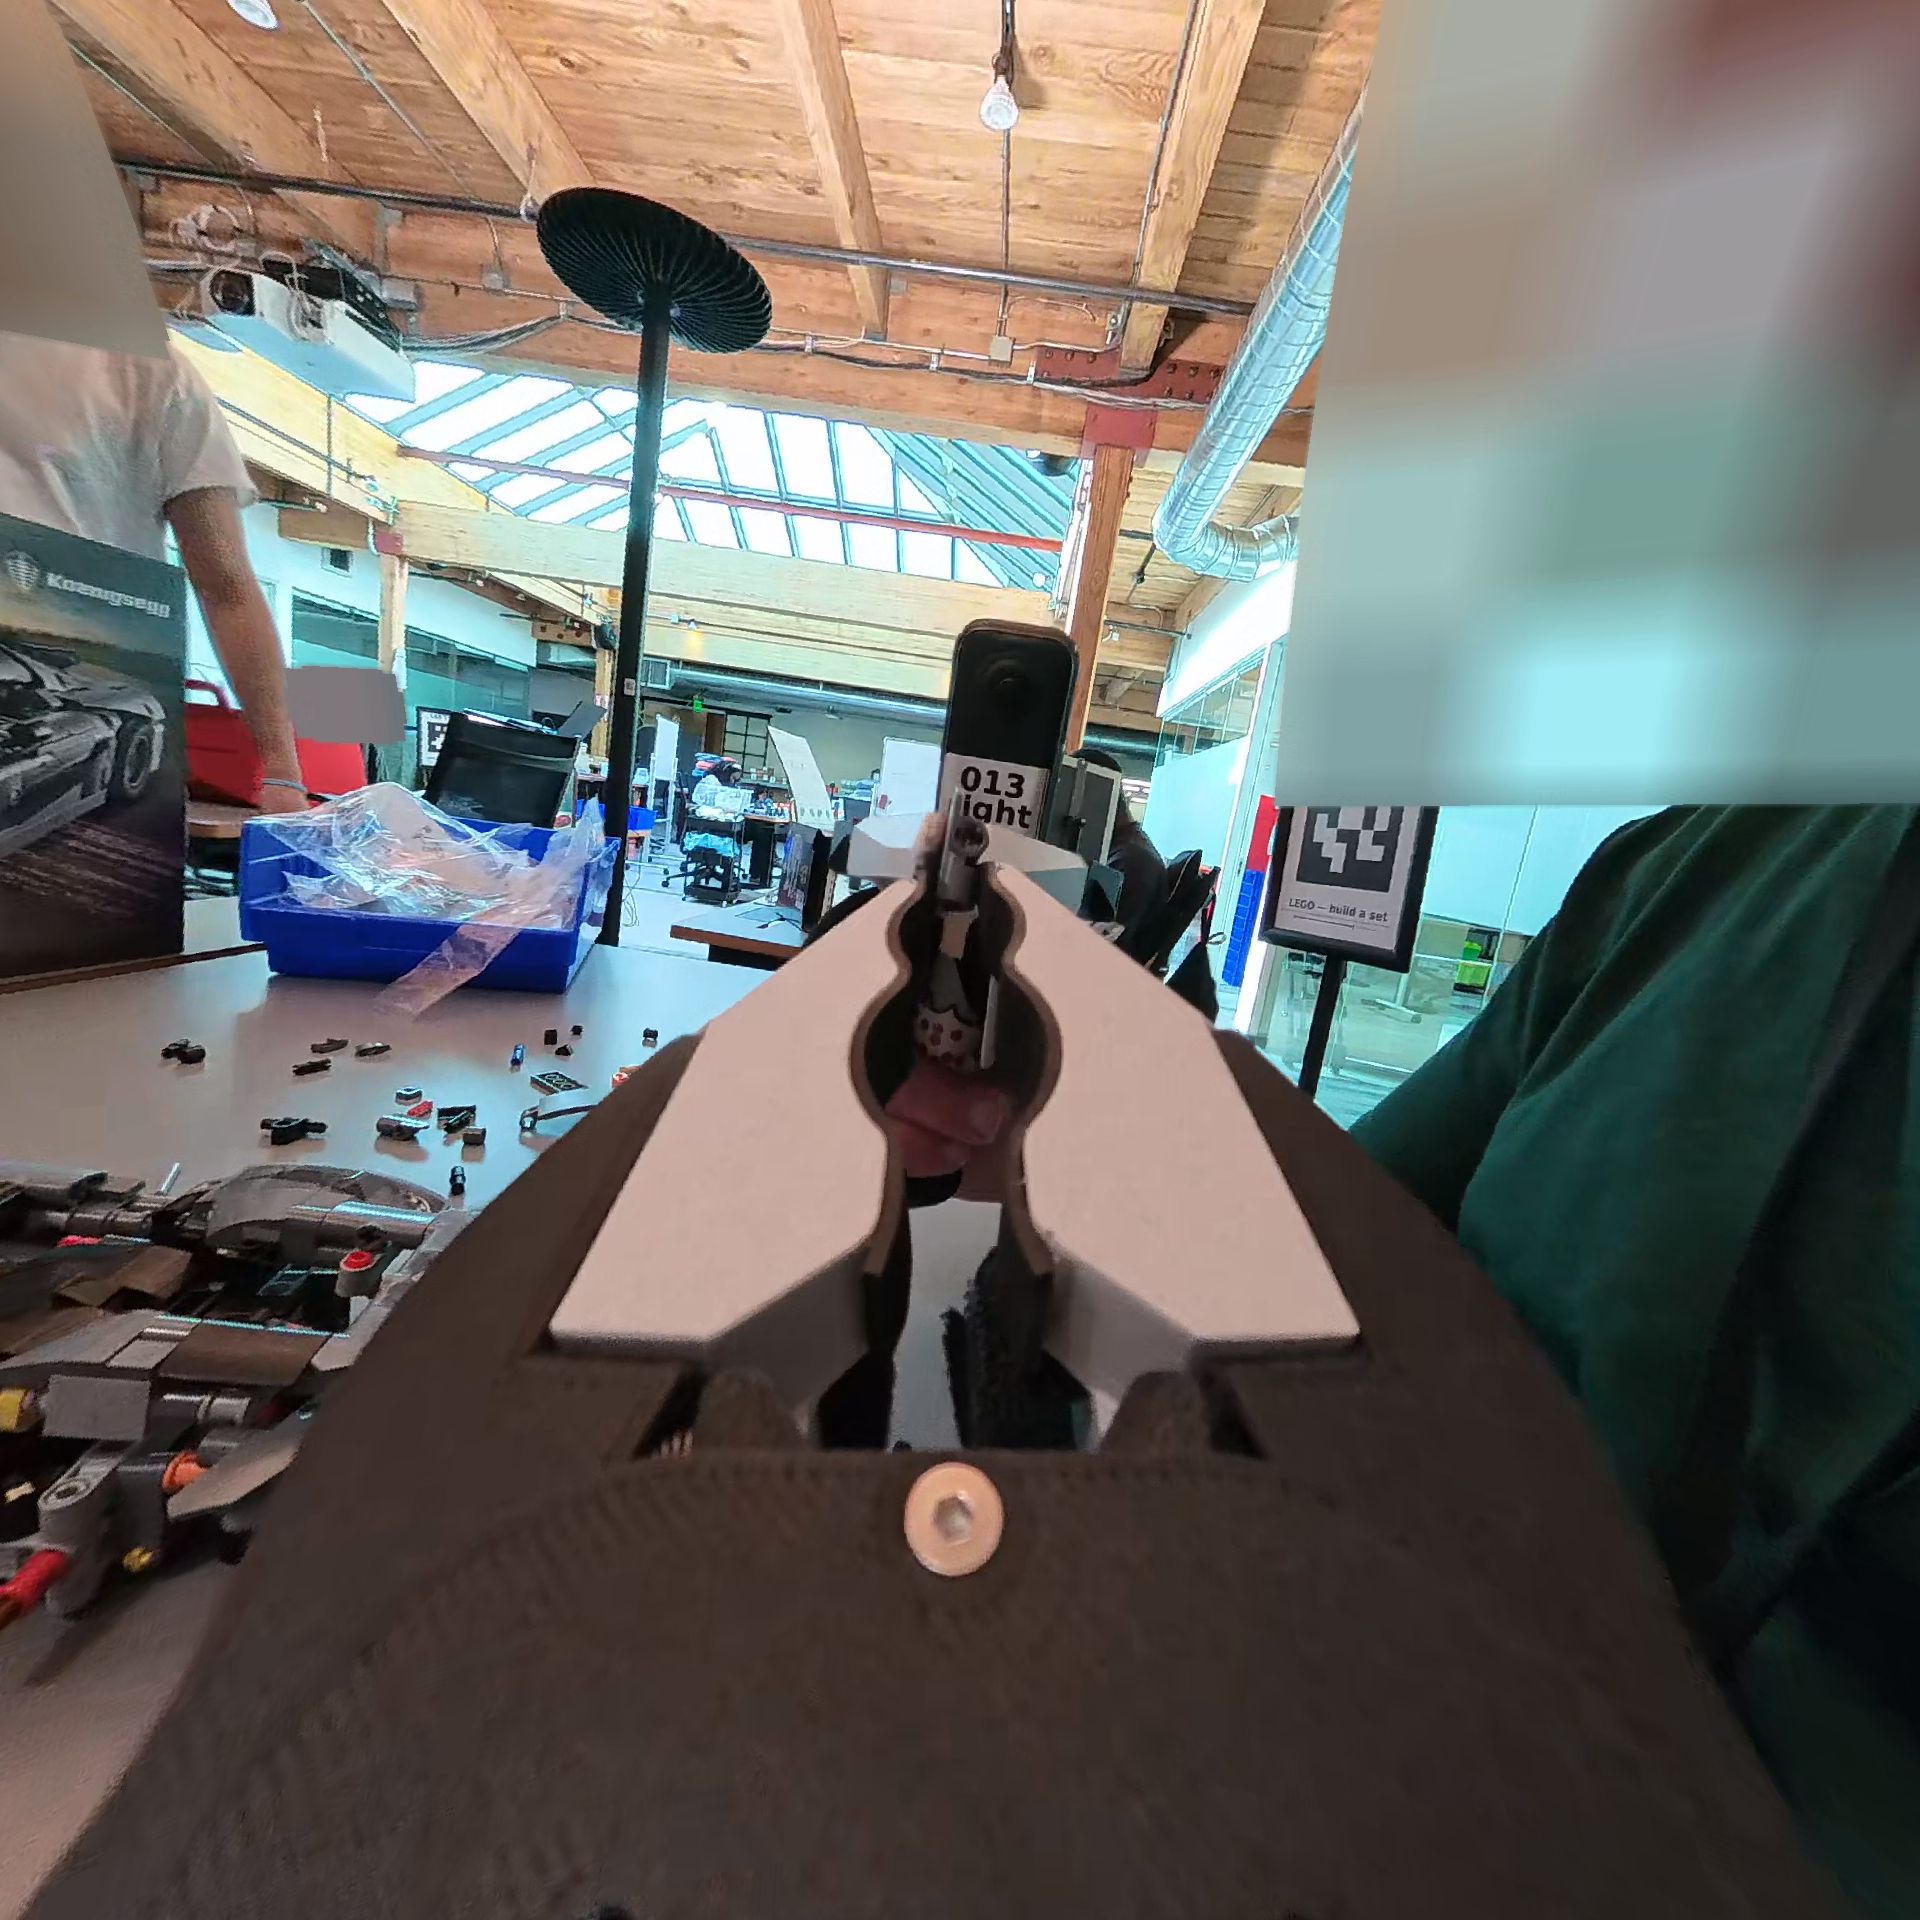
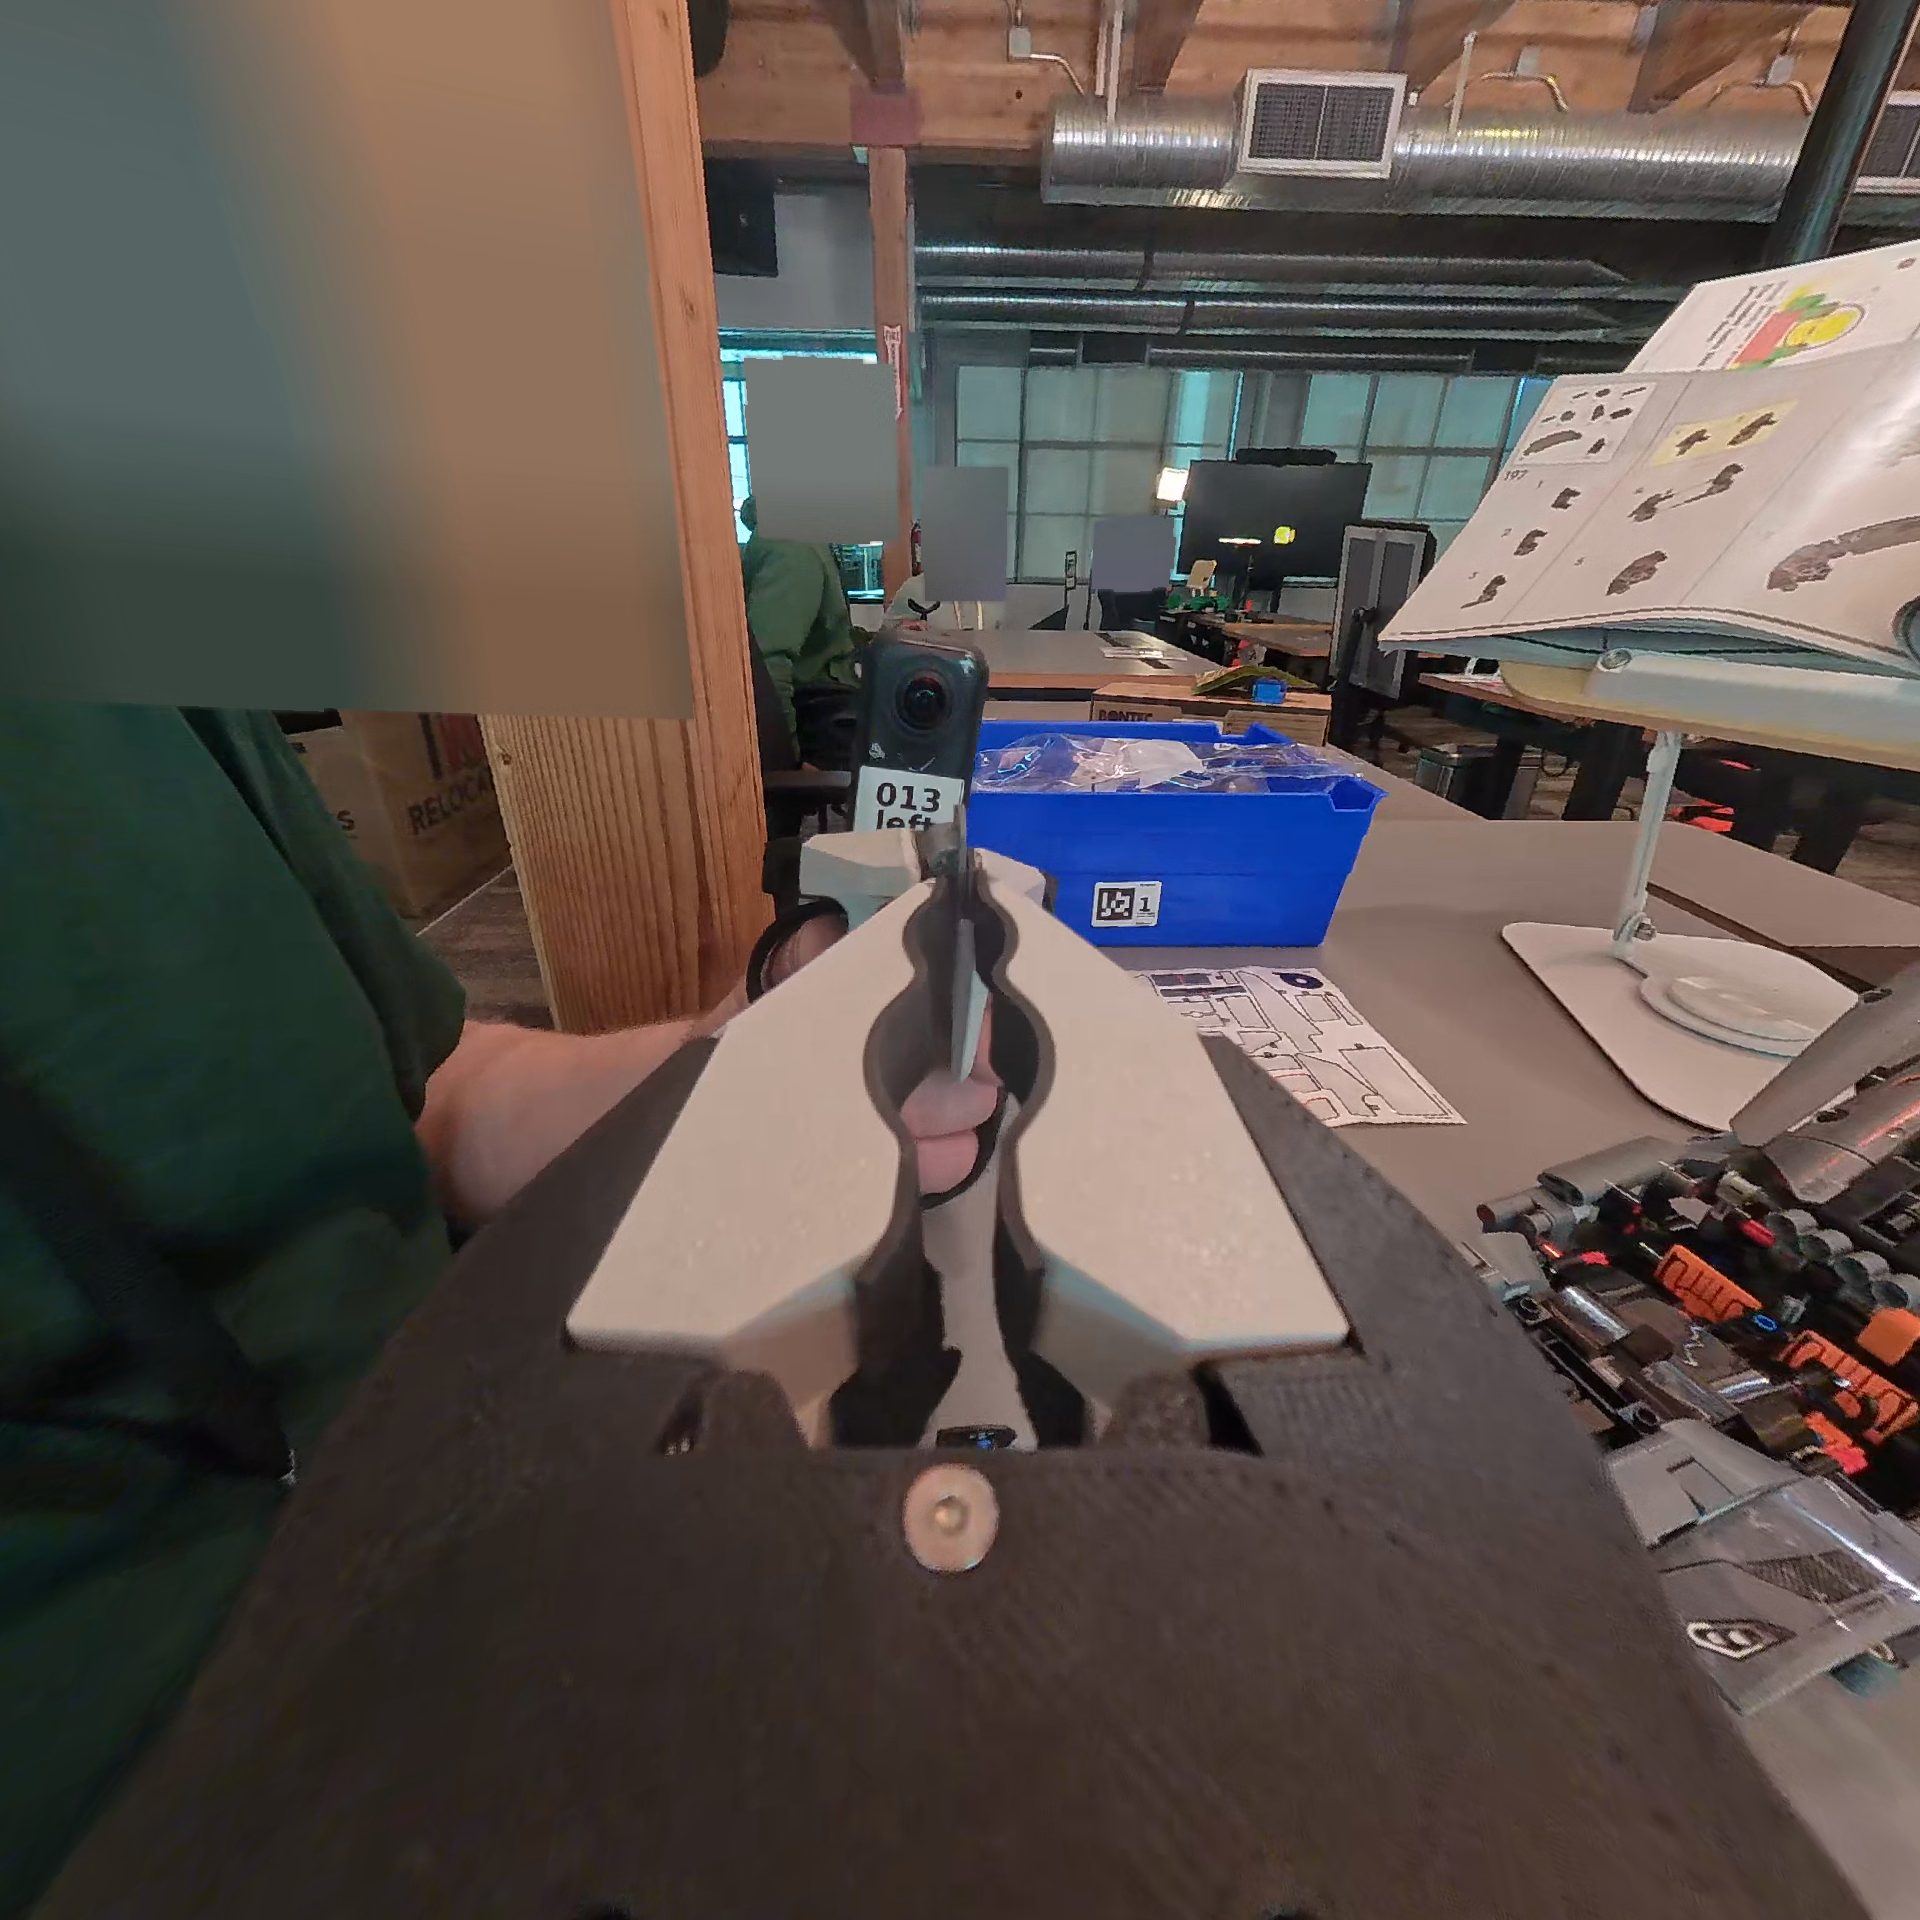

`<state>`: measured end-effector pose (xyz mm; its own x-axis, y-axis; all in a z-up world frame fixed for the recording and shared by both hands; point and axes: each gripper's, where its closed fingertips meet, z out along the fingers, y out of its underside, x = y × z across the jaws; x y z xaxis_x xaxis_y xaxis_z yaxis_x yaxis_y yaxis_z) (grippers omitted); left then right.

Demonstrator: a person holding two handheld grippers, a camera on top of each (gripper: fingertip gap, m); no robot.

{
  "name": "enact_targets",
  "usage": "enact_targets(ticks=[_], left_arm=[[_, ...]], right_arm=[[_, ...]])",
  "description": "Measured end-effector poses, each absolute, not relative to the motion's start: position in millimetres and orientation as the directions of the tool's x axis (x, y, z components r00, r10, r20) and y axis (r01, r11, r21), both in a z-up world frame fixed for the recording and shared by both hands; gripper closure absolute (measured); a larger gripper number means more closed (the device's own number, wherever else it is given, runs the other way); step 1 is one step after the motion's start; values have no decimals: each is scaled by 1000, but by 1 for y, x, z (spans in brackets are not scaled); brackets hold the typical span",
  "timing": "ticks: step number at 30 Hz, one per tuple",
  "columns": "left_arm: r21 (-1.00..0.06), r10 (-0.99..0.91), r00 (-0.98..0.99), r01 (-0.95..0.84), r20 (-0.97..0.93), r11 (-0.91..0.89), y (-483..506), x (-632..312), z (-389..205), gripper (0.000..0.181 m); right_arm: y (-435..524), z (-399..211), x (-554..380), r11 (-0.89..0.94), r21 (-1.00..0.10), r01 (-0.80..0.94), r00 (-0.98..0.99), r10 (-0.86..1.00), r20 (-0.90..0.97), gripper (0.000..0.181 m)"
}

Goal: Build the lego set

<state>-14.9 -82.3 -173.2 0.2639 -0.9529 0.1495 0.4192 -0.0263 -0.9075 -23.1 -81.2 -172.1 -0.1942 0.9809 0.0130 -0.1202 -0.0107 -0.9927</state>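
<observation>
Both grippers are raised above the table and face each other, tip to tip. My left gripper (image 1: 958, 883) is shut on a small dark grey lego piece (image 1: 956, 847) at its fingertips. My right gripper (image 2: 951, 883) is shut on a small dark lego piece (image 2: 948, 850) at its fingertips. The two tips meet, and I cannot tell whether they hold one piece or two joined pieces. The partly built grey and black lego car (image 1: 208, 1309) lies on the table at lower left; in the right wrist view it (image 2: 1725, 1309) lies at lower right, with orange parts.
Several small loose pieces (image 1: 416, 1101) are scattered on the grey table (image 1: 125, 1101). A blue bin (image 2: 1174, 842) holds clear plastic bags. An open instruction booklet (image 2: 1714, 468) rests on a white stand, with a sticker sheet (image 2: 1299, 1039) beside it. A person in green (image 1: 1662, 1247) holds the grippers. The grippers are tip to tip, or close to it.
</observation>
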Motion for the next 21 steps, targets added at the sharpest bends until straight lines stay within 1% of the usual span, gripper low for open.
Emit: enact_targets(ticks=[2, 5, 7, 13, 16, 18, 21], left_arm=[[-900, -956, 245, 434, 158, -38, -83, -15, -172, 176], [-895, -958, 235, 443, 164, -45, -82, -15, -171, 176], [-895, -959, 235, 444, 162, -42, -82, -15, -170, 176], [-897, -960, 229, 439, 159, -44, -81, -12, -170, 176], [-882, -963, 205, 467, 174, -60, -80, -13, -166, 176], [-869, -965, 186, 490, 187, -74, -80, -14, -164, 176], [-830, -967, 136, 547, 217, -109, -81, -18, -157, 176]], right_arm=[[-80, -171, -23, -9, -992, -124, -183, 983, 14, 177], [-80, -170, -23, -16, -991, -131, -187, 982, 9, 177], [-77, -170, -23, -21, -991, -135, -169, 986, 2, 172], [-75, -170, -20, -24, -988, -151, -146, 989, -1, 167], [-74, -169, -18, -21, -987, -159, -132, 991, 0, 162], [-75, -168, -17, -5, -986, -165, -122, 992, 16, 161], [-75, -168, -19, 76, -987, -144, -63, 994, 86, 159]])
